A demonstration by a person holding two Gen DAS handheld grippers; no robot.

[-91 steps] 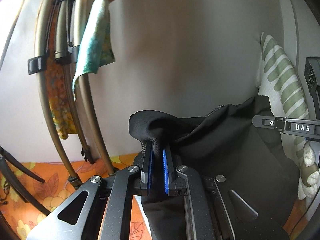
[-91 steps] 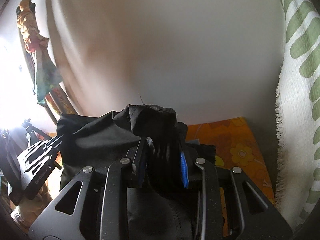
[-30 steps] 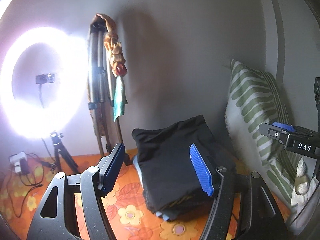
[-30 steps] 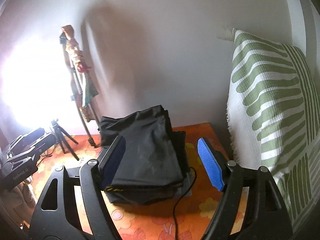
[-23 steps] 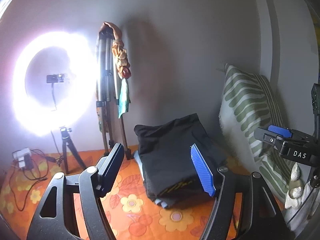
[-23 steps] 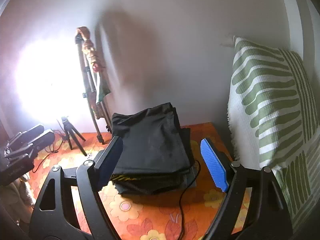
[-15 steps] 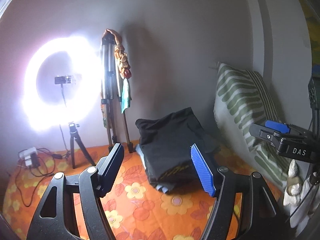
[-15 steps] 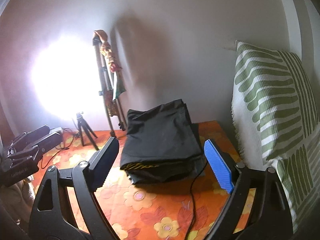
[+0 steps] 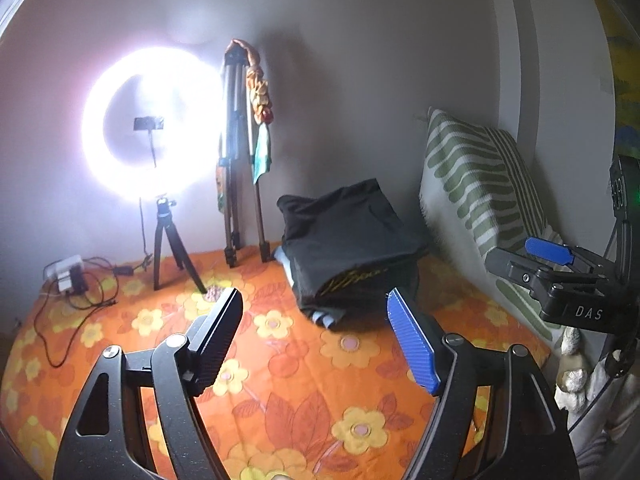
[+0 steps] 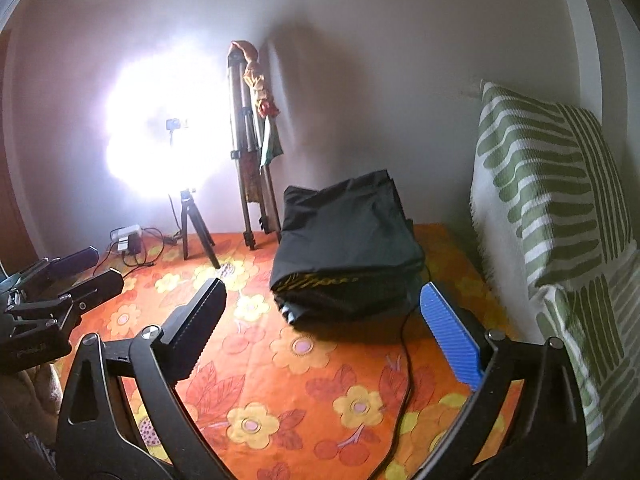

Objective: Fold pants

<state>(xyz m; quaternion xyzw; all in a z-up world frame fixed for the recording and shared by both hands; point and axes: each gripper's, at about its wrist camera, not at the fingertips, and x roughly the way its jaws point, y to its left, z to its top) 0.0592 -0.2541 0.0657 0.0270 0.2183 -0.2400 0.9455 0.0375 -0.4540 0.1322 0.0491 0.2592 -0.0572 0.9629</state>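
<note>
With the pants (image 9: 348, 246) lying as a compact black stack on the orange floral cloth (image 9: 304, 392), centre of both frames and close to the wall, I'd call the fold done or nearly so. A pale blue layer peeks out at the stack's lower front edge.

Left gripper (image 9: 316, 340): jaws opening, nothing between them, well short of the stack. Right gripper (image 10: 324, 328): jaws opening too, wide, nothing held, also clear of the pants. In the right view my left gripper shows at the left edge; in the left view the right one shows at the right edge.

Striped pillow (image 10: 552, 208) stands just right of the stack. Thin black cable (image 10: 404, 356) runs from under the stack toward lower right.

Next, my guess: either stop, or go back in to square up the front edge. That needs a low approach and keeping clear of the cable.
</note>
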